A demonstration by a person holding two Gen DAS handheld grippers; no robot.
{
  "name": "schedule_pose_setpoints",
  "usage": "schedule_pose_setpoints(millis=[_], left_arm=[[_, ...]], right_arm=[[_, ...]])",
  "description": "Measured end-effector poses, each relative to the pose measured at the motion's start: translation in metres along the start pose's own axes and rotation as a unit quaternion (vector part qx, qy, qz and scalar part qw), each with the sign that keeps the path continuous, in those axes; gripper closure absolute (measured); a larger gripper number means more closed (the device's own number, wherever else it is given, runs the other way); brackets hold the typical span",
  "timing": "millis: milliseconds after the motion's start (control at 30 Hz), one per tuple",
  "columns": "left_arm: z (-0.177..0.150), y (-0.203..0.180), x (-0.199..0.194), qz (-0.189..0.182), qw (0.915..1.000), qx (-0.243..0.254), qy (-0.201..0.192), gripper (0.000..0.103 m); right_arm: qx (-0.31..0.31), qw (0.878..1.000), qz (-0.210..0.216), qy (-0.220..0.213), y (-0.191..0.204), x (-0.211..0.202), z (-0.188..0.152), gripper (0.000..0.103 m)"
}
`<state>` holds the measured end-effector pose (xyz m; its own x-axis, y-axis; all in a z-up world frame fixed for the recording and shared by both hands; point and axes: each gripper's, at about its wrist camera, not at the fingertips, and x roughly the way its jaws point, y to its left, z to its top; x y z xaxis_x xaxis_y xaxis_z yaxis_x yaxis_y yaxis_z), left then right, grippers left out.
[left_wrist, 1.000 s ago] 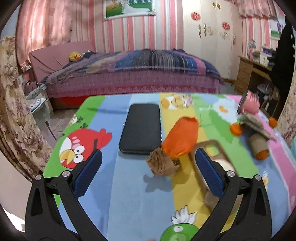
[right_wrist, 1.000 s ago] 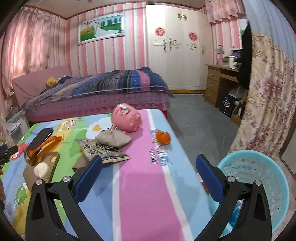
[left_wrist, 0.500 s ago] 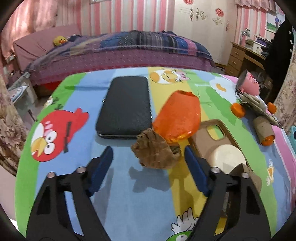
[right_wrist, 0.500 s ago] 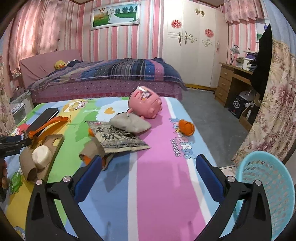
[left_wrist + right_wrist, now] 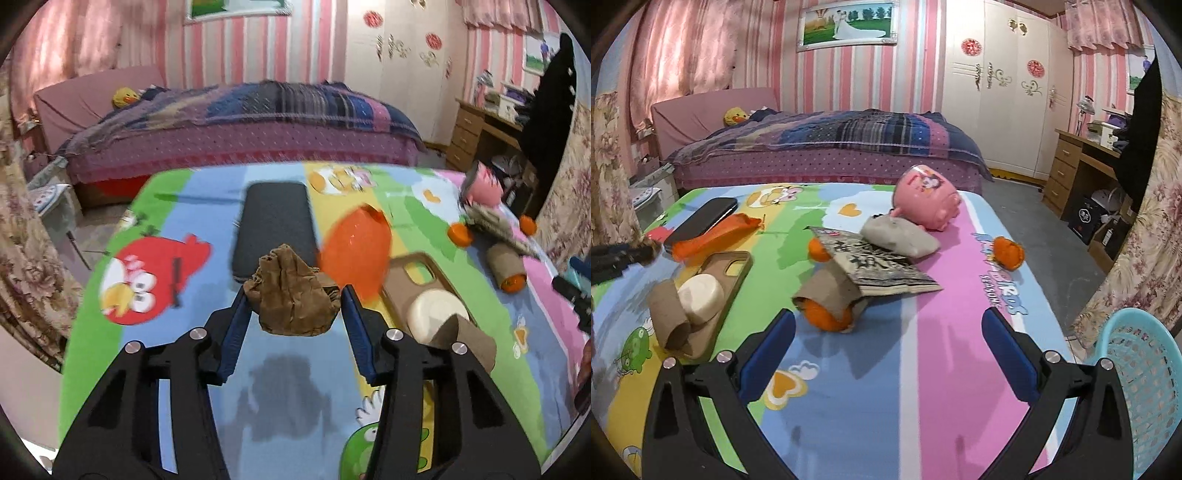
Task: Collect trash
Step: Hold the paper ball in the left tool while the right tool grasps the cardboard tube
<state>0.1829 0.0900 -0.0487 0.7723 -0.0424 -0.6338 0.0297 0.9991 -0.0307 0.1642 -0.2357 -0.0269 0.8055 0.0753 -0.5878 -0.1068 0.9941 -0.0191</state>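
Pink-striped walls (image 5: 757, 55) all round, with a framed picture (image 5: 847, 24) above the bed (image 5: 827, 147) and its plaid blanket. A white wardrobe (image 5: 1001, 96) stands in the corner beside a wooden dresser (image 5: 1071, 162). Pink curtains (image 5: 683, 48) glow at the left; the floor (image 5: 1034, 214) is grey.

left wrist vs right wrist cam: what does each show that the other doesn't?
Left wrist only: the left hand-held gripper, its jaws just closing around a crumpled brown paper wad, pads at its sides.

Right wrist only: the open right hand-held gripper, empty, and a turquoise perforated plastic basket beside the table.

Both: the black rectangular case, the orange plastic wrapper, the tan phone case and the pink piggy bank.
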Motion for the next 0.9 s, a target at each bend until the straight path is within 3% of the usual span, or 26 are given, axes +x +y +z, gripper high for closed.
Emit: schedule_pose_setpoints(millis=[133, 267, 400, 700, 900], left_arm=[[0.010, 0.015, -0.015, 0.023, 0.9988, -0.031, -0.031, 0.054], [0.021, 0.024, -0.016, 0.036, 0.9974, -0.046, -0.042, 0.054], [0.023, 0.026, -0.018, 0.041, 0.9967, -0.050, -0.049, 0.054], [0.004, 0.028, -0.021, 0.056, 0.9971, -0.035, -0.036, 0.054], [-0.016, 0.044, -0.041, 0.060, 0.9960, -0.055, -0.035, 0.054]], right_arm=[[-0.010, 1.000, 0.007, 0.008, 0.012, 0.011, 0.004, 0.006], [-0.003, 0.999, 0.025, 0.034, 0.021, 0.030, 0.009, 0.018], [0.006, 0.999, 0.037, 0.039, 0.028, 0.036, 0.015, 0.024], [-0.041, 0.994, 0.096, 0.019, 0.082, 0.008, 0.008, 0.024], [-0.061, 0.989, 0.134, 0.013, 0.124, 0.000, 0.005, 0.024]])
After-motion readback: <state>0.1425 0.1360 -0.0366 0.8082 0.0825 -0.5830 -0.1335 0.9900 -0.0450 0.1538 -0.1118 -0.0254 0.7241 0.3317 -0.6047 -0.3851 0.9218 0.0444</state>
